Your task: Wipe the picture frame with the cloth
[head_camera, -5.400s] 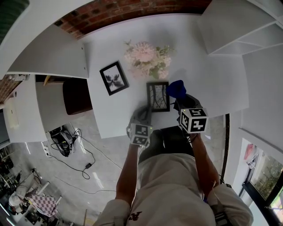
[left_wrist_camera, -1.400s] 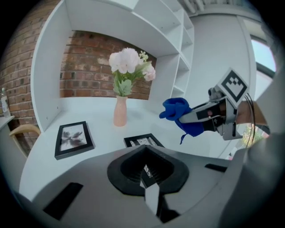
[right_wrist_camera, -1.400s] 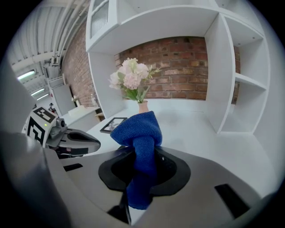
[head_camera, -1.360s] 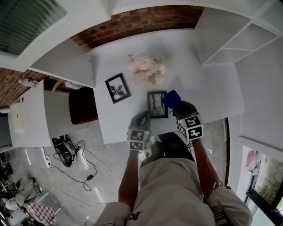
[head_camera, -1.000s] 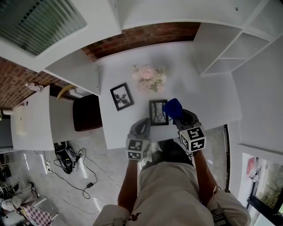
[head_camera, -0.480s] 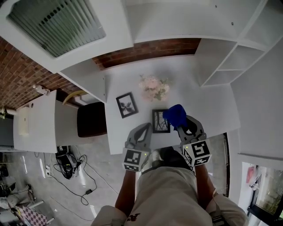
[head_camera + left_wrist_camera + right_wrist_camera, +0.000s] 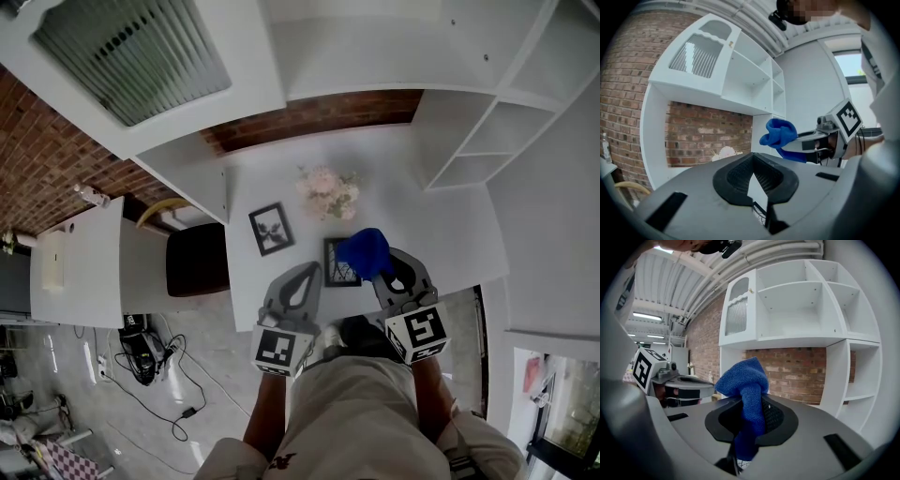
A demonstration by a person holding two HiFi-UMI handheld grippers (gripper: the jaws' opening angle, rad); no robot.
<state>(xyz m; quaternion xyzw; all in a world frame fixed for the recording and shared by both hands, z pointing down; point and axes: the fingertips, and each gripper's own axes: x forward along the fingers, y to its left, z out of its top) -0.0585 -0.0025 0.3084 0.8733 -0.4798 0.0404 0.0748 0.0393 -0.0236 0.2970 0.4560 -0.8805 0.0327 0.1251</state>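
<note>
In the head view a small black picture frame (image 7: 337, 266) lies on the white table (image 7: 441, 234), near its front edge. My right gripper (image 7: 382, 266) is shut on a bunched blue cloth (image 7: 364, 251), which hangs over the frame's right upper corner and hides it. The cloth (image 7: 745, 380) stands up between the jaws of the right gripper (image 7: 751, 422). My left gripper (image 7: 307, 272) is beside the frame's left edge, raised above the table. The left gripper (image 7: 755, 182) has its jaws together with nothing between them. From there the cloth (image 7: 780, 134) shows to the right.
A second black frame (image 7: 271, 229) lies to the left on the table. A bunch of pale pink flowers (image 7: 329, 192) stands behind the frames. White shelving (image 7: 487, 112) rises at the right, a brick wall (image 7: 309, 117) behind. A dark stool (image 7: 197, 259) stands left of the table.
Both grippers have risen off the table and come back toward me, the cloth still in the right one. The head view has lifted, so the table looks smaller.
</note>
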